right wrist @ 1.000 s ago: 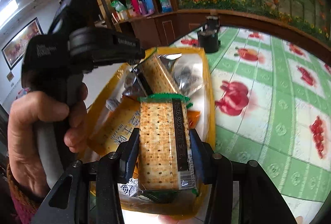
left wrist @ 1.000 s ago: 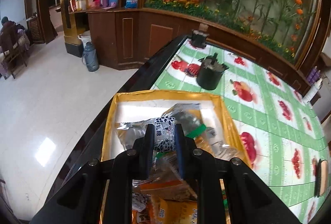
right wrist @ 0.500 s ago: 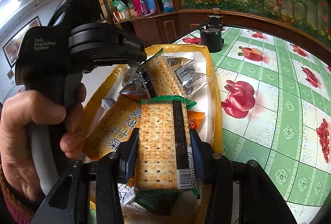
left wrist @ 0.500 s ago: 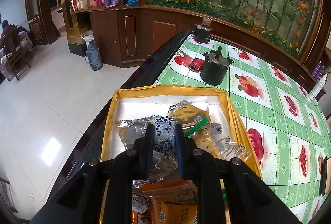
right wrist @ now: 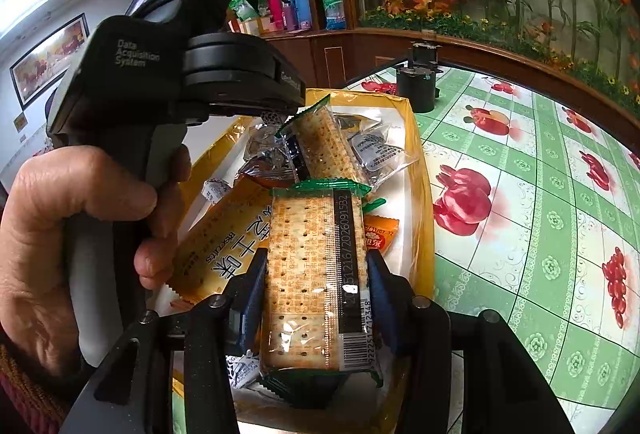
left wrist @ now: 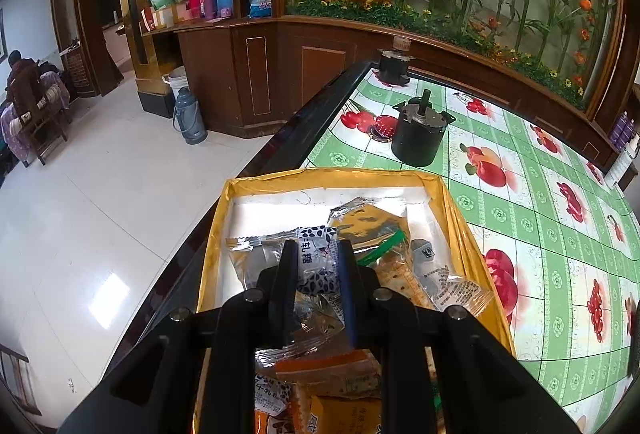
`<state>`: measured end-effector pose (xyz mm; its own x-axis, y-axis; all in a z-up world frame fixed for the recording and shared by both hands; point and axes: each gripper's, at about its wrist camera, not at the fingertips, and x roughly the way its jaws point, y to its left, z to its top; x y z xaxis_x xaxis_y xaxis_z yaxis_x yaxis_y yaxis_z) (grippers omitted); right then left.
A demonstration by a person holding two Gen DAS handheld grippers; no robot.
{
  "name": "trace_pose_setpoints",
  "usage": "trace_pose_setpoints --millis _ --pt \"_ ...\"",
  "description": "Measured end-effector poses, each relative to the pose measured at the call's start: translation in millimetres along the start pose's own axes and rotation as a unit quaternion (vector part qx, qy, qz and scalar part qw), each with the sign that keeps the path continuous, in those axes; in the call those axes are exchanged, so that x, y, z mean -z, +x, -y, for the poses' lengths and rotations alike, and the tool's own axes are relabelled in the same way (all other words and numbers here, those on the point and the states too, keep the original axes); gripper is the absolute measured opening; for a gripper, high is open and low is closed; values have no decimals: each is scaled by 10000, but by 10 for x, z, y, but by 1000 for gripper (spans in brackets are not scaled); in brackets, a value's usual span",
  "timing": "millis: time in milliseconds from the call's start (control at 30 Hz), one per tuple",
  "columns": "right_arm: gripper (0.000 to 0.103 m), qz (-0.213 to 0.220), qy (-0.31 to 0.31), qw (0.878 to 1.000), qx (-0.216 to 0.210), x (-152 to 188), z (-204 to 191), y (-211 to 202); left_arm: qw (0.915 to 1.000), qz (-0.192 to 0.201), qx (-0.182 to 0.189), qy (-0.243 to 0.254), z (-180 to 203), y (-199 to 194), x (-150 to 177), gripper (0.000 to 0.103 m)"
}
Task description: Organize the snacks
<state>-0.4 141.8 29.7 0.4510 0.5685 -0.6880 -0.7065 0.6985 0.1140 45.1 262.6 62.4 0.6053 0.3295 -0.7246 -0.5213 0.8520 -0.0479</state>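
Snacks heaped in shallow yellow cardboard tray (left wrist: pixel 450 207) on green fruit-print tablecloth (left wrist: pixel 560 234); my left gripper (left wrist: pixel 316 266) clamped on small white black-patterned candy wrapper (left wrist: pixel 316 262) above heap; my right gripper (right wrist: pixel 316 274) pinching clear green-edged cracker pack (right wrist: pixel 316 274) over tray's near end; black cylindrical motor (left wrist: pixel 420 133) beyond tray.

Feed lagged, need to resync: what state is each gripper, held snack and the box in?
Left gripper: shut on small candy packet.
Right gripper: shut on cracker pack, held above the box.
Yellow box: open-topped, holding loose snack packets.
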Motion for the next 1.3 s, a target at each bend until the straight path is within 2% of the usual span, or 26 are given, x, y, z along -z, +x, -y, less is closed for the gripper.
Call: trace_pose_setpoints --millis 167,267,467,767,833,1167,1300 --pt "56 46 -59 10000 -13 7 -35 -35 10000 9 16 6 2 -2 0 19" --pt "60 111 -85 9999 -25 6 -49 -66 10000 25 9 17 7 -4 -3 23" --pt "61 218 -26 9998 -43 -7 -34 -123 9999 103 30 35 35 -64 -29 32" --pt "61 261 70 9996 -75 -24 8 -143 9999 146 36 51 61 -83 -32 36" --pt "61 287 70 9995 -72 -24 8 -152 9998 163 35 48 62 -90 -33 43" --pt "62 419 180 9989 -66 -35 55 -220 9994 325 40 88 93 -144 -41 45" --pt "63 458 205 9987 -52 -47 71 -227 9991 420 60 74 91 -172 -46 52"
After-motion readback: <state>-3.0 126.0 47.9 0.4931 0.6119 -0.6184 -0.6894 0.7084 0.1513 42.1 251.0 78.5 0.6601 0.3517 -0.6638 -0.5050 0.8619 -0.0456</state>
